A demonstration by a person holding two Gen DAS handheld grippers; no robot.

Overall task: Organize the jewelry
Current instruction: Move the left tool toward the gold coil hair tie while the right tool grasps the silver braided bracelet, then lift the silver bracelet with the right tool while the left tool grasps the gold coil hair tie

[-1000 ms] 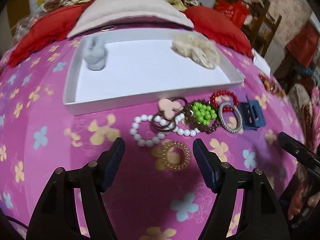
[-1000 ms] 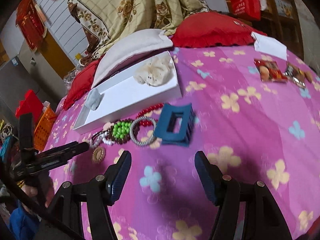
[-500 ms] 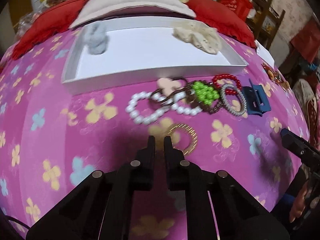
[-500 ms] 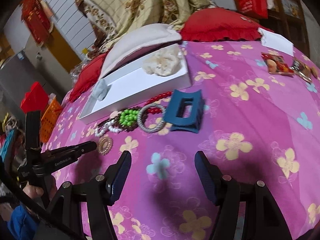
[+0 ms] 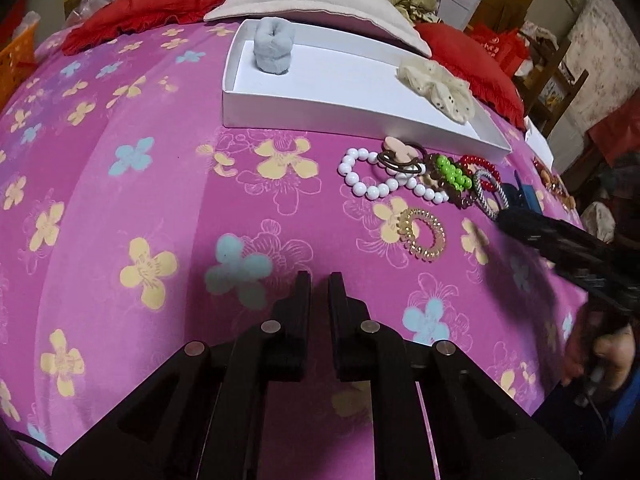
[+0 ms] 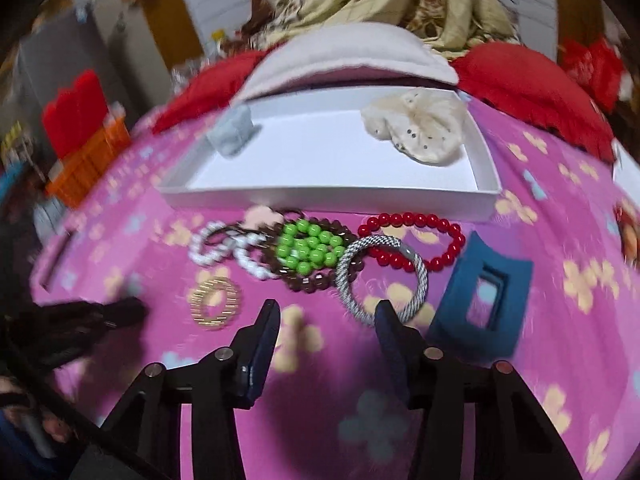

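A pile of jewelry lies on the pink flowered cloth in front of a white tray (image 5: 360,116): a white bead bracelet (image 5: 360,184), green beads (image 6: 310,246), a red bead bracelet (image 6: 400,220), a silver woven bracelet (image 6: 374,242), a blue claw clip (image 6: 456,304) and a gold spiral hair tie (image 5: 422,234). The tray holds a grey scrunchie (image 5: 274,50) and a cream scrunchie (image 5: 440,88). My left gripper (image 5: 319,280) is shut on nothing, left of the gold tie. My right gripper (image 6: 328,308) is closing, nothing between its jaws; the silver bracelet lies just past its right fingertip.
Red cushions (image 5: 152,4) and a beige pillow (image 5: 312,4) press against the tray's far side. An orange basket (image 6: 84,164) stands off the left edge. Snack packets (image 5: 556,184) lie at the far right. Bare cloth spreads left of the jewelry.
My left gripper closed on nothing and slid left, away from the gold hair tie. My right gripper swung left onto the pile, rolled, and narrowed its jaws.
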